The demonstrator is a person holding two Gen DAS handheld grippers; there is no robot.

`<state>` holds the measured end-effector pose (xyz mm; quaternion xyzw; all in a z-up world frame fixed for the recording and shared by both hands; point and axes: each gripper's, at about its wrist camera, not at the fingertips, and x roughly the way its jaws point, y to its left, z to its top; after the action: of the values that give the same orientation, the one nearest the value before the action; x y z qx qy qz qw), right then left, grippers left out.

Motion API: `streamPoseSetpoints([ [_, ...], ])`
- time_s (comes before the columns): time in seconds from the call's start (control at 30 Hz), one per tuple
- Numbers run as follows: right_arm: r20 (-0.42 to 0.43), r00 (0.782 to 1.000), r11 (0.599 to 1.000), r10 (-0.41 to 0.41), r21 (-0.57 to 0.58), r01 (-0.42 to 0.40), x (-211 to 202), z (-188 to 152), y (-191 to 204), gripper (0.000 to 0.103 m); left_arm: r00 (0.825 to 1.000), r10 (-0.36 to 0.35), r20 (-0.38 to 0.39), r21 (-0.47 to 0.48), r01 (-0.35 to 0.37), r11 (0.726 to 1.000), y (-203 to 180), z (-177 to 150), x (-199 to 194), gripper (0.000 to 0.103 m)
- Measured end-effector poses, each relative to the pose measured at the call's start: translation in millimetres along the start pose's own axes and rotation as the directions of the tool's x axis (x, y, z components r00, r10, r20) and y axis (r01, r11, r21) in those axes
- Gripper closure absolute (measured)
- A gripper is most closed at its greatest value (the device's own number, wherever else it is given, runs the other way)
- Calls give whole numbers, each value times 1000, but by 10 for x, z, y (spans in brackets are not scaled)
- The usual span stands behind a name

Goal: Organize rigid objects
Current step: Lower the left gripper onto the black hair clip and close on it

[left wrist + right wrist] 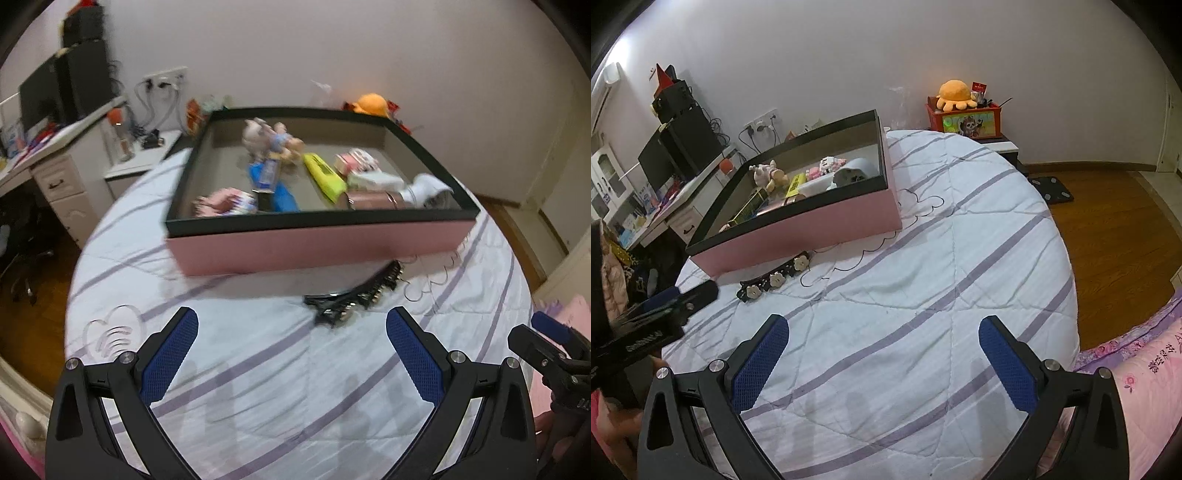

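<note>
While both grippers' fingers are gaping wide and empty, left [291, 347] and right [882, 354], the black hair clip [354, 299] is lying on the bed [923, 277] just near of the pink box [314, 251].

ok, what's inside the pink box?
Inside the pink box: a plush pig toy, a yellow case, a blue item, pink packs and white pieces. The near wall hides whatever lies low behind it.
</note>
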<state>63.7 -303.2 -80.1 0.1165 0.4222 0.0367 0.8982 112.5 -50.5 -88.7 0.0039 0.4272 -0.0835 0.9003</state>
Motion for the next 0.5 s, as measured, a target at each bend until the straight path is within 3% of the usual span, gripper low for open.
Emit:
streamPoseSetpoints([
  [0.17,-7,1000,1000,-5,12,5,31,-6,-60,0,997,-26,-71,79,32,996,-246,65,299,0],
  [0.37,-15,1000,1000,-16,23,16,64,1,-130,0,995,-10,-97,130,23,991,-393,169,611,0],
  [0.5,-15,1000,999,-21,26,21,61,15,-150,0,992,-52,-114,147,68,987,-439,186,710,5],
])
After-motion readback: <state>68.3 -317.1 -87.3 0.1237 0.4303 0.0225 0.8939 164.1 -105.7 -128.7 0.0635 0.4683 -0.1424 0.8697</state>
